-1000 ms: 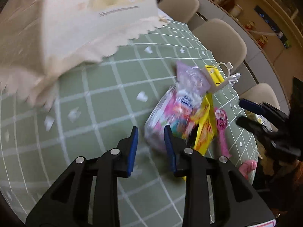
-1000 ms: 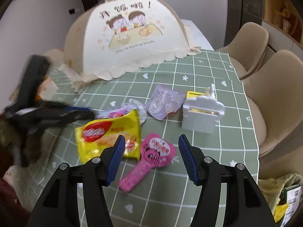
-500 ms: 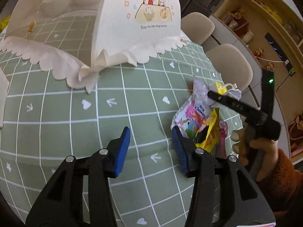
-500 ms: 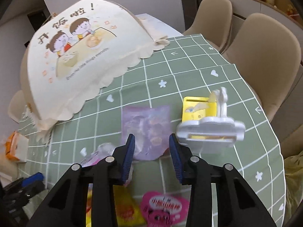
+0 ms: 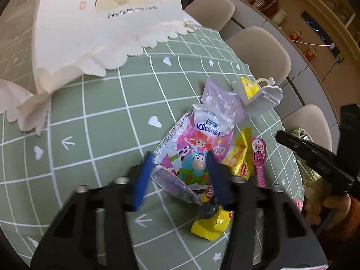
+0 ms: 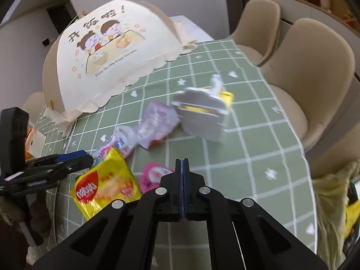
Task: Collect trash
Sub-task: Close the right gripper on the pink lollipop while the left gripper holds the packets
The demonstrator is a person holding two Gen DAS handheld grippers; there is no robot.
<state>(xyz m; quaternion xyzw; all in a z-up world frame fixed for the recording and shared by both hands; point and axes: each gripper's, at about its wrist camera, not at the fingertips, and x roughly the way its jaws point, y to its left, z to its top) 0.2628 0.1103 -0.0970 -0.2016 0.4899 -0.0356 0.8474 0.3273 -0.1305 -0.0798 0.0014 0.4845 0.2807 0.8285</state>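
— Where's the trash relative to your tongs?

— My left tongs (image 5: 178, 175) are closing with the pink tissue wrapper (image 5: 198, 148) between the blue pads; I can't tell whether they press it yet (blurred). The wrapper lies on the green bench (image 5: 101, 117), the yellow snack bag (image 5: 238, 159) just beside it.

— And the right?

— My right tongs (image 6: 182, 164) are pressed together with nothing in them, over the bench just beside the pink lolly wrapper (image 6: 153, 173), near that yellow snack bag.
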